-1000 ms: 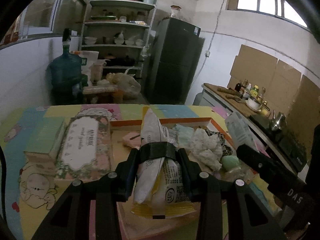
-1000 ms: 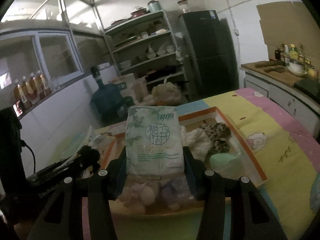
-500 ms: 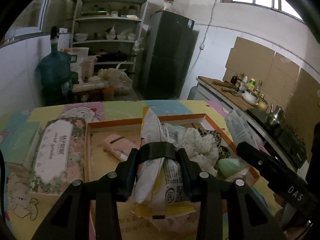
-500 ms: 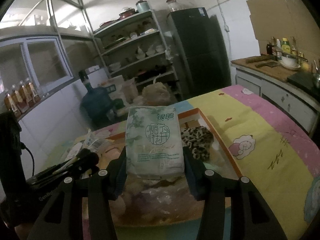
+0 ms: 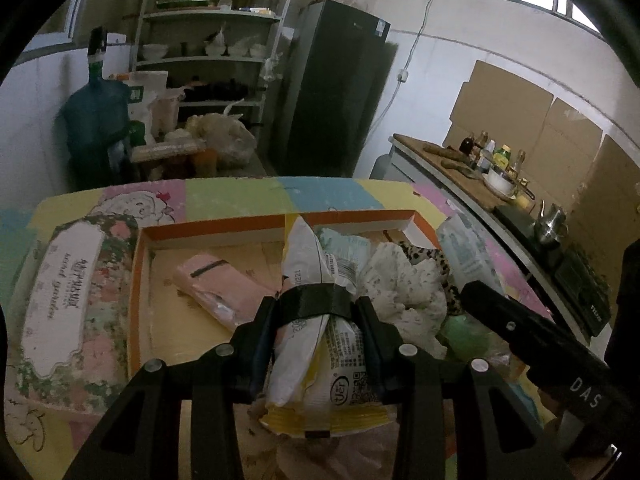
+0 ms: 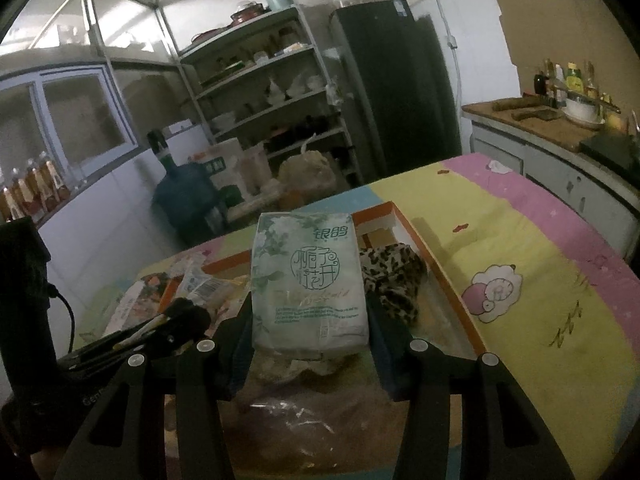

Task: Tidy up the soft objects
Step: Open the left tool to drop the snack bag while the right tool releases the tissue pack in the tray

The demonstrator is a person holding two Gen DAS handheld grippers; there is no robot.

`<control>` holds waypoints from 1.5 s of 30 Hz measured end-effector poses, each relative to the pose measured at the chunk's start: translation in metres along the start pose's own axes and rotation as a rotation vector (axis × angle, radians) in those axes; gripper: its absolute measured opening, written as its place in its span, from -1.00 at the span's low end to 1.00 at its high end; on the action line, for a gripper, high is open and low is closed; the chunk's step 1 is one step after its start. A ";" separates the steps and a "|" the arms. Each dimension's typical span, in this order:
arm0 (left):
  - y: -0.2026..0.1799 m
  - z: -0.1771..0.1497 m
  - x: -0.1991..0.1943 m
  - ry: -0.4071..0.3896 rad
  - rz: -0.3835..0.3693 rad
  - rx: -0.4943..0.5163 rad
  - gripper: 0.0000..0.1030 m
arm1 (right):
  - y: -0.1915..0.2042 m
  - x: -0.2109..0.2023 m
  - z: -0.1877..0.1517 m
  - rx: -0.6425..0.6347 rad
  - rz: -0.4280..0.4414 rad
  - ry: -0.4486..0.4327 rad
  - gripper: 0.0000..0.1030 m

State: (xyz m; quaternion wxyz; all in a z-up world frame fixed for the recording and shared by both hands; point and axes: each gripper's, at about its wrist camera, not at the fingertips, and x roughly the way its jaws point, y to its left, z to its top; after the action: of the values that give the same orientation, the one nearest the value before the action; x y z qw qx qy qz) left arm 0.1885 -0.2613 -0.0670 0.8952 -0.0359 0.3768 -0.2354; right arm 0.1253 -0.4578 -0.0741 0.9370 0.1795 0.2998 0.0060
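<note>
My left gripper point(image 5: 316, 312) is shut on a white and yellow soft pack point(image 5: 316, 360) bound by a black band, held over the orange-rimmed cardboard tray point(image 5: 224, 226). In the tray lie a pink pouch point(image 5: 218, 286), a white floral cloth point(image 5: 400, 280), a leopard-print cloth point(image 5: 426, 254) and a green soft item point(image 5: 466, 330). My right gripper point(image 6: 310, 320) is shut on a pale green tissue pack point(image 6: 308, 280), upright above the same tray point(image 6: 440, 276), with the leopard-print cloth point(image 6: 394, 276) just behind it. The right gripper's body point(image 5: 532, 344) shows at right in the left wrist view.
A floral tissue box point(image 5: 68, 300) lies left of the tray on the cartoon-print tablecloth point(image 6: 520, 248). Behind the table stand a blue water jug point(image 5: 96, 120), shelves point(image 5: 212, 40) and a dark fridge point(image 5: 340, 88). A counter with bottles point(image 5: 488, 156) runs along the right.
Both grippers have moved forward and down over the tray with their packs still held. The tray now fills more of each view.
</note>
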 end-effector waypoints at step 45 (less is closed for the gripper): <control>0.020 -0.019 -0.060 -0.062 0.097 -0.028 0.24 | 0.032 -0.020 -0.010 -0.023 0.041 -0.020 0.34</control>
State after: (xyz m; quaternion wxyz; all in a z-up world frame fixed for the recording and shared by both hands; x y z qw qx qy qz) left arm 0.1466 -0.2141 -0.0459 0.9161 -0.0375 0.3537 -0.1853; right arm 0.1067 -0.4267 -0.0598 0.9416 0.1748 0.2866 0.0270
